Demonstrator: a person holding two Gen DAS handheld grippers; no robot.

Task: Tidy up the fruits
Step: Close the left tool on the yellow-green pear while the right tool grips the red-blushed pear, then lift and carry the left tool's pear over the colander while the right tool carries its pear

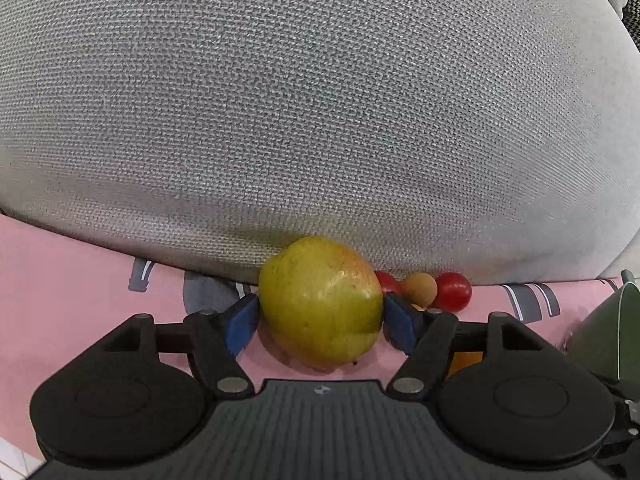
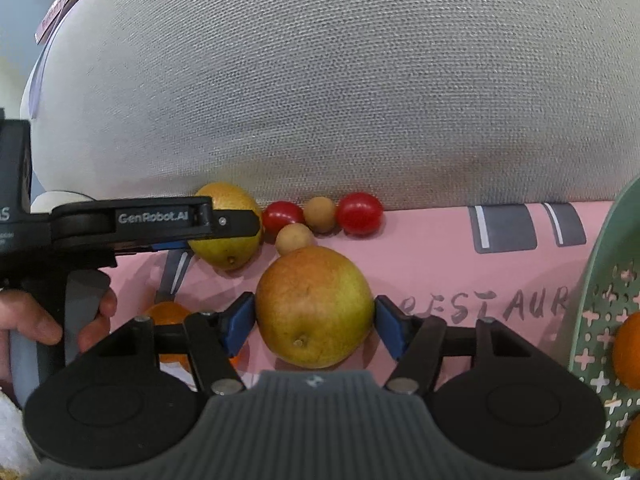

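Observation:
A yellow-green pear [image 1: 320,304] rests on the pink cloth [image 1: 72,280] against a grey cushion. My left gripper [image 1: 320,312] is open, its blue pads [image 1: 240,324] close beside the pear's two flanks. In the right wrist view that same gripper [image 2: 224,224] reaches over the pear [image 2: 226,248] from the left. Nearer, a red-blushed pear [image 2: 314,308] sits between my right gripper's [image 2: 315,312] blue pads [image 2: 390,328]. The right gripper is shut on it, both pads pressing its sides.
Two red cherry tomatoes [image 2: 282,216] [image 2: 359,208] and two tan round fruits [image 2: 319,209] [image 2: 293,239] lie along the grey cushion [image 2: 320,80]. An orange [image 2: 166,316] lies at the left. A green perforated basket [image 2: 600,280] with oranges [image 2: 628,352] stands at the right. A hand [image 2: 40,328] grips the left handle.

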